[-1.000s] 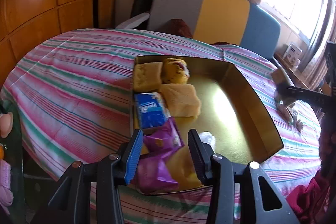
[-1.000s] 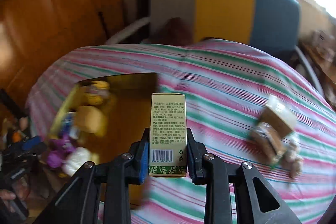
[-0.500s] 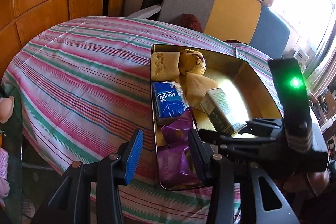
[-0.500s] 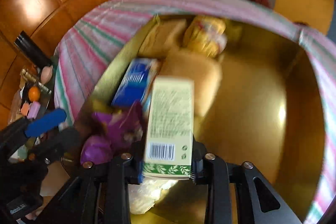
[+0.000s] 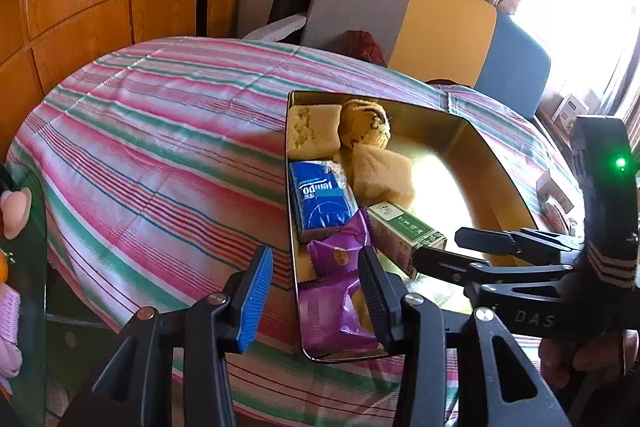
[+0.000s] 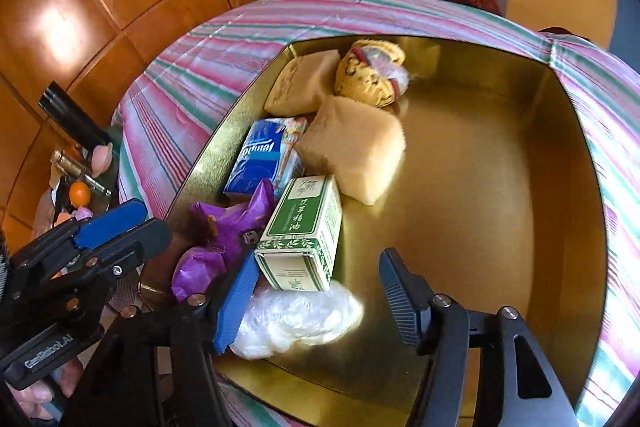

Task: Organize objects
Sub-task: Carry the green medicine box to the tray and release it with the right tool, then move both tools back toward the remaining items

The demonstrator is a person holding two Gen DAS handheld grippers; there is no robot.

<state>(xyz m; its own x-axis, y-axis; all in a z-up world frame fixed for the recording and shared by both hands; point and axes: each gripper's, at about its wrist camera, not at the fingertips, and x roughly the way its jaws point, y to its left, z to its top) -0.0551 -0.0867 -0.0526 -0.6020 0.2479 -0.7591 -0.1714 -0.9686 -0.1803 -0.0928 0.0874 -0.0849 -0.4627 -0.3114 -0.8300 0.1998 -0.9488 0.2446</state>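
A gold tray (image 5: pixel 496 163) (image 6: pixel 576 131) sits on the striped tablecloth. Along its left side lie pale cakes (image 6: pixel 352 151), a wrapped muffin (image 6: pixel 372 75), a blue tissue pack (image 5: pixel 320 199), purple packets (image 5: pixel 332 307) and crumpled white plastic (image 6: pixel 296 319). A green-and-white box (image 6: pixel 304 227) (image 5: pixel 404 231) rests in the tray against the purple packets. My right gripper (image 6: pixel 316 299) (image 5: pixel 452 251) hovers just behind the box, its jaws opening, pads clear of it. My left gripper (image 5: pixel 316 291) (image 6: pixel 132 231) hangs open over the tray's near left corner, gripping nothing.
The right half of the tray floor is bare gold. A chair (image 5: pixel 440 23) with grey, yellow and blue panels stands behind the table. Small packets (image 5: pixel 554 195) lie on the cloth right of the tray. A low shelf with small items (image 6: pixel 76 183) sits at the left.
My right gripper swung the box from above the tablecloth down into the tray and spread its jaws; the box now lies free. The left gripper kept its place and opening.
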